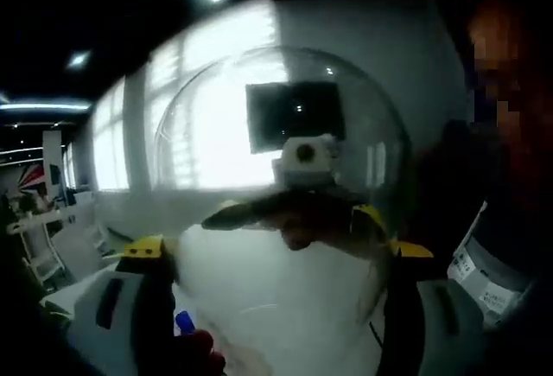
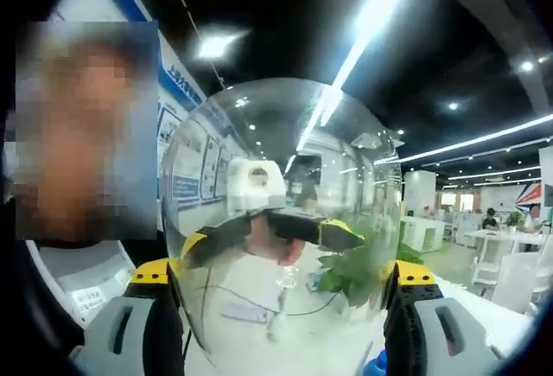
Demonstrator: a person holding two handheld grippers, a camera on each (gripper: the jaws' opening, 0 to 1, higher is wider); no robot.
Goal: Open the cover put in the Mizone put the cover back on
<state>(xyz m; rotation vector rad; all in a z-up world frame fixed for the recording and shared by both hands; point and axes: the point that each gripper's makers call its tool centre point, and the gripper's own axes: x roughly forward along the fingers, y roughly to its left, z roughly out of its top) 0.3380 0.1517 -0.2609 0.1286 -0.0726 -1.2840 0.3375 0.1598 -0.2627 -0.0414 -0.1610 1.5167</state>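
Observation:
A clear dome-shaped cover [image 1: 259, 125] is held up in the air between both grippers. In the left gripper view my left gripper [image 1: 281, 251] has its yellow-tipped jaws against the dome's two sides, shut on it. Through the plastic I see my right gripper [image 1: 298, 220] facing me from the far side. In the right gripper view the cover [image 2: 285, 134] sits between the jaws of my right gripper [image 2: 285, 272], which also clamps it, and my left gripper [image 2: 272, 238] shows through the dome. A blue bottle cap [image 1: 184, 320] pokes up beside the left jaw, the bottle itself hidden.
A white table [image 1: 285, 307] lies below the cover. A person's body [image 1: 484, 246] stands close behind the dome. A green plant [image 2: 359, 277] and cables lie on the table [image 2: 484, 315]. Windows [image 1: 112, 143] and desks are farther off.

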